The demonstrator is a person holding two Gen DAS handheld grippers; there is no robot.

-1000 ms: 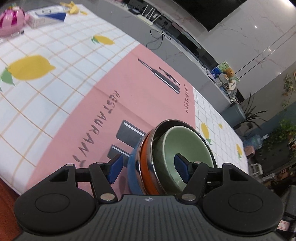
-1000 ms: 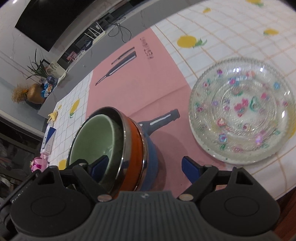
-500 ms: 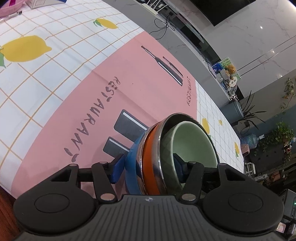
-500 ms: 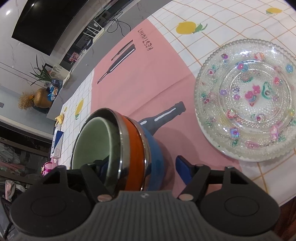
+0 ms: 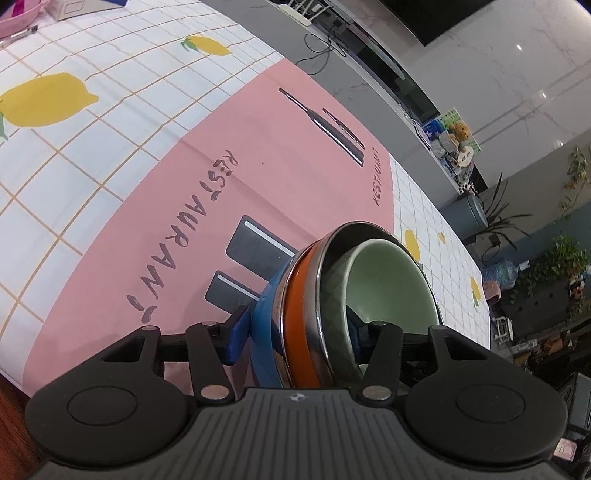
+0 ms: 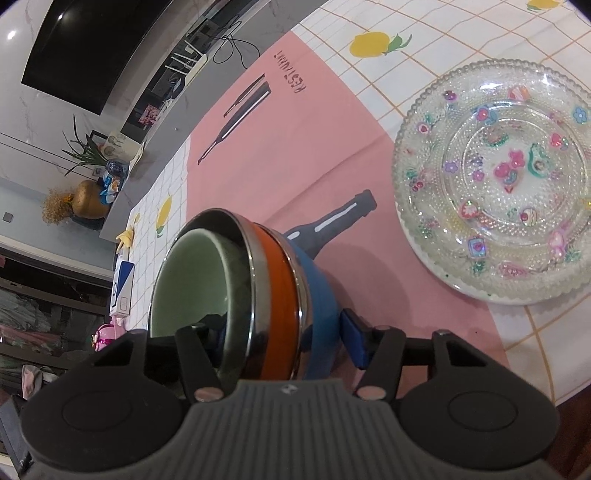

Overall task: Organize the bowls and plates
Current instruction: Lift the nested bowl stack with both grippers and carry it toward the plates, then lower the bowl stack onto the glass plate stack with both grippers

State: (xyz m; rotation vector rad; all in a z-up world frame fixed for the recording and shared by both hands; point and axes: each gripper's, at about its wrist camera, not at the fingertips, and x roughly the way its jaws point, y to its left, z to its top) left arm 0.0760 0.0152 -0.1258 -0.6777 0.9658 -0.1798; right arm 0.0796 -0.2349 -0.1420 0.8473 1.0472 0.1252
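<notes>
A stack of nested bowls stands on the pink placemat [image 5: 221, 177]: a green bowl [image 5: 384, 284] inside an orange steel-rimmed bowl [image 5: 299, 314] inside a blue bowl [image 5: 266, 317]. My left gripper [image 5: 295, 336] is shut on the stack's wall, one finger outside the blue bowl, one inside the green bowl. My right gripper [image 6: 284, 332] is shut on the opposite wall of the same stack [image 6: 280, 280] in the same way. A patterned glass plate [image 6: 495, 184] lies to the right of the stack.
The table has a lemon-print cloth [image 5: 74, 92]. A pink object [image 5: 22, 14] and a box sit at its far left corner. The table's near edge [image 6: 576, 391] is close beside the plate. A TV console with cables [image 5: 332, 26] stands beyond the table.
Both grippers have moved in and closed on the bowl stack's opposite walls. Their fingers stood wide apart around it a second ago.
</notes>
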